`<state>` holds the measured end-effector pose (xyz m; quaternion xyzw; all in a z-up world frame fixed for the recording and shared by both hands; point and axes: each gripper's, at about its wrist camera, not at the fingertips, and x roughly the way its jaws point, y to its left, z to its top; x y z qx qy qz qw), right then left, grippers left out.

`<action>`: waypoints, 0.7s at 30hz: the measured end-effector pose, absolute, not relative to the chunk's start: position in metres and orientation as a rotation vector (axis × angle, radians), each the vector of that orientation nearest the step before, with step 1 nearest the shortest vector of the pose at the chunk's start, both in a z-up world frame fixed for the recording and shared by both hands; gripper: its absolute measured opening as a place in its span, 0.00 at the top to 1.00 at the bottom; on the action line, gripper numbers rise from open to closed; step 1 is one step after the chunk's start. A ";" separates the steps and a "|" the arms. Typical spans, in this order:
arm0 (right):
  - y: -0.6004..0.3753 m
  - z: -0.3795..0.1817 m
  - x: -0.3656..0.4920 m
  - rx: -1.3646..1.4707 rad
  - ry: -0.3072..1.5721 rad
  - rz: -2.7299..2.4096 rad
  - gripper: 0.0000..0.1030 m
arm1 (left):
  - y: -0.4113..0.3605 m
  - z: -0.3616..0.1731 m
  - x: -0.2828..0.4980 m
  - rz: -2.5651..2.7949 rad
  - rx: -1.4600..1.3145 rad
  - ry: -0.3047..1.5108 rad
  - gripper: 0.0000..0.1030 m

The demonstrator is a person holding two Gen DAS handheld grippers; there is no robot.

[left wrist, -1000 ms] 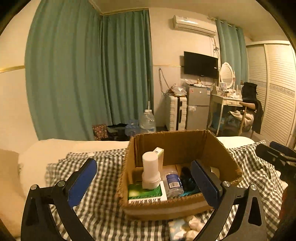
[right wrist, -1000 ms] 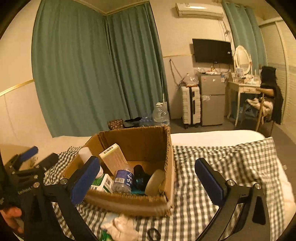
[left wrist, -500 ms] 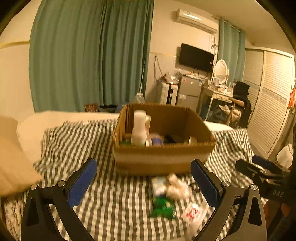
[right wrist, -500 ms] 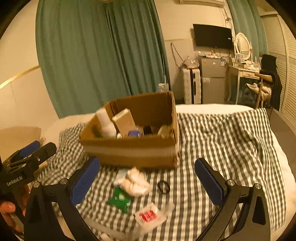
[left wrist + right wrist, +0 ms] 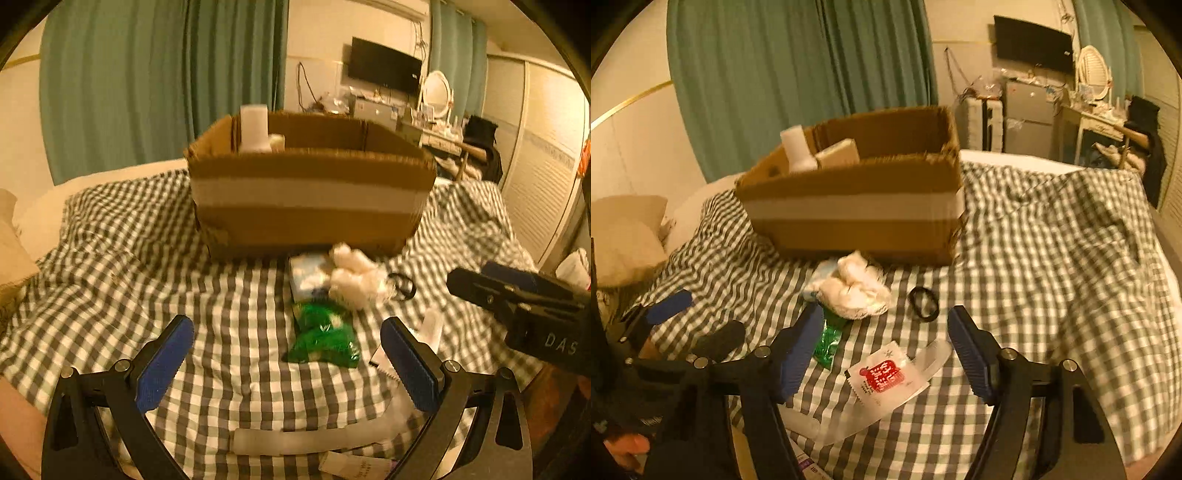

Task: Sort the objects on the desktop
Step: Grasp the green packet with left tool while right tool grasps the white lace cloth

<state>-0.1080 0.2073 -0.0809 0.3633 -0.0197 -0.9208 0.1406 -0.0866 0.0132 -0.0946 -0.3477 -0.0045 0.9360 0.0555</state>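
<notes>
A cardboard box (image 5: 306, 206) (image 5: 857, 214) stands on the checked cloth and holds a white bottle (image 5: 254, 127) and a small carton (image 5: 837, 153). In front of it lie a white crumpled cloth (image 5: 855, 286), a green packet (image 5: 325, 334) (image 5: 829, 338), a black ring (image 5: 924, 303), a white sachet with a red label (image 5: 886, 380) and a clear plastic strip (image 5: 314, 439). My left gripper (image 5: 288, 362) is open and empty, just before the green packet. My right gripper (image 5: 886, 350) is open and empty above the sachet.
The checked cloth (image 5: 1052, 258) covers a bed. A beige pillow (image 5: 624, 236) lies at the left. Green curtains (image 5: 147, 81) hang behind. A fridge (image 5: 1027, 107), a dressing table and a chair stand at the far right.
Both grippers have pulled back from the box and dropped lower. The loose items in front of the box have come into view. Both stay open.
</notes>
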 end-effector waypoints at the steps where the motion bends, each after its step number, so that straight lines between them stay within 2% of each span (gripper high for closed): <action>1: 0.205 -0.085 -0.111 1.053 -0.053 -2.648 0.32 | 0.013 -0.102 -0.089 2.838 -1.072 -0.010 0.00; 9: 0.171 -0.109 -0.152 1.081 0.083 -2.555 0.32 | 0.005 -0.151 -0.108 2.745 -1.173 -0.101 0.00; 17: 0.156 -0.137 -0.191 1.178 0.068 -2.472 0.32 | 0.005 -0.175 -0.135 2.669 -1.221 -0.200 0.00; 18: 0.156 -0.141 -0.194 1.193 0.065 -2.464 0.34 | 0.007 -0.175 -0.137 2.666 -1.217 -0.195 0.00; 20: 0.158 -0.147 -0.199 1.228 0.036 -2.435 0.54 | 0.013 -0.176 -0.142 2.660 -1.218 -0.167 0.00; 21: 0.160 -0.149 -0.200 1.238 0.010 -2.421 0.56 | 0.016 -0.177 -0.144 2.657 -1.219 -0.152 0.00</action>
